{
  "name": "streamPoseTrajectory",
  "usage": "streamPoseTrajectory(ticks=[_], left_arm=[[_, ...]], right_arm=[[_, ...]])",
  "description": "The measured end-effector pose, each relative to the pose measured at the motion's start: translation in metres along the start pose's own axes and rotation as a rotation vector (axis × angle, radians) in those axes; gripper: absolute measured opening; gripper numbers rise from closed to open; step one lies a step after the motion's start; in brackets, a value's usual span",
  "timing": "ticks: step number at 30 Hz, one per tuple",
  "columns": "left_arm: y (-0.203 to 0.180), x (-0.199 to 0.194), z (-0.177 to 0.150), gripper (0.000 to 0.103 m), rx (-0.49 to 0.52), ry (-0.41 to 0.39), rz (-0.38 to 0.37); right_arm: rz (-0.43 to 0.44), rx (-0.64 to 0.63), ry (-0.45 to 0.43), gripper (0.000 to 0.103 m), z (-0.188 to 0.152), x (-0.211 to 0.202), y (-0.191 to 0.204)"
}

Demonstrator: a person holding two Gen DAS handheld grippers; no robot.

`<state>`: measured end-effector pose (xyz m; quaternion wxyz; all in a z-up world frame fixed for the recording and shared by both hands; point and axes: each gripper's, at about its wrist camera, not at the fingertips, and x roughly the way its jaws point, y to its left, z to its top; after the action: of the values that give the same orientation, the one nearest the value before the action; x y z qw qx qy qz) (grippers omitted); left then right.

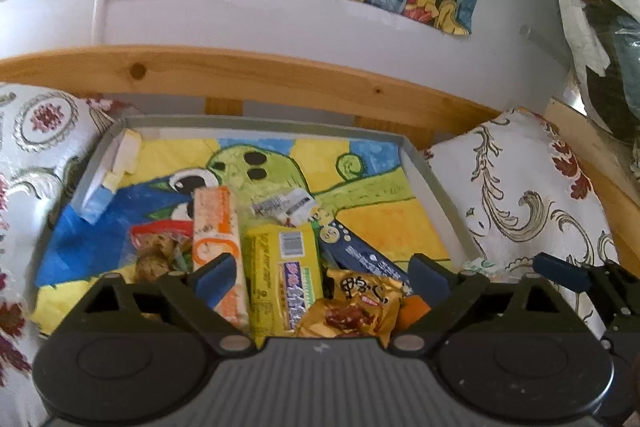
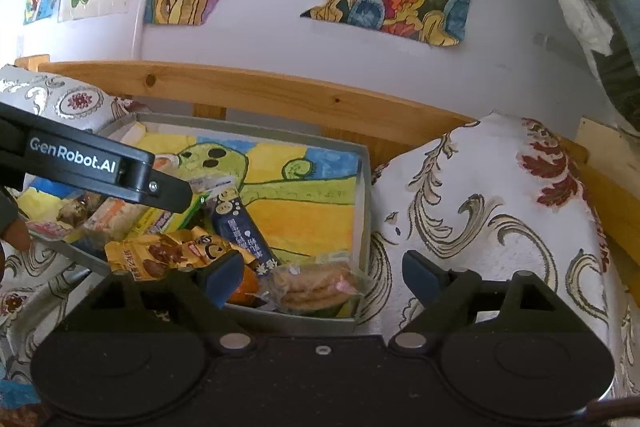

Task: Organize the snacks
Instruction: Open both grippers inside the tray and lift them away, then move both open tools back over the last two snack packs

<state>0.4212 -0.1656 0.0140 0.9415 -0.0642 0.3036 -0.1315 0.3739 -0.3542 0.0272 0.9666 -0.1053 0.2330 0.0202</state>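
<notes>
A grey shallow box point(image 1: 424, 171) lined with a painted sheet holds several snacks. In the left wrist view an orange-and-white pack point(image 1: 216, 223), a yellow pack point(image 1: 284, 271), a gold pouch point(image 1: 354, 307), a dark blue bar point(image 1: 360, 259) and a clear bag of round snacks point(image 1: 156, 251) lie at its near end. My left gripper point(image 1: 324, 275) hovers open above them, holding nothing. In the right wrist view my right gripper point(image 2: 322, 277) is open over the box's near right corner point(image 2: 360, 307), above a clear pack of biscuits point(image 2: 316, 287). The gold pouch point(image 2: 160, 255) and blue bar point(image 2: 240, 231) show there too.
The box rests on patterned cushions point(image 2: 500, 227) against a wooden rail point(image 1: 280, 79) and a white wall with paintings. The left gripper's body point(image 2: 92, 163) crosses the left of the right wrist view. A fingertip point(image 2: 18, 237) shows at that view's left edge. Bagged fabric point(image 1: 600, 27) hangs at right.
</notes>
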Motion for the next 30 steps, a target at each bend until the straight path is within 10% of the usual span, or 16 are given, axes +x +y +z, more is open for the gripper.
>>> streamPoseTrajectory(ticks=[30], left_arm=[[0.067,-0.141,-0.059,0.102,-0.076,-0.132,0.137]], right_arm=[[0.066,0.100,-0.135,0.102,-0.018,-0.134,0.070]])
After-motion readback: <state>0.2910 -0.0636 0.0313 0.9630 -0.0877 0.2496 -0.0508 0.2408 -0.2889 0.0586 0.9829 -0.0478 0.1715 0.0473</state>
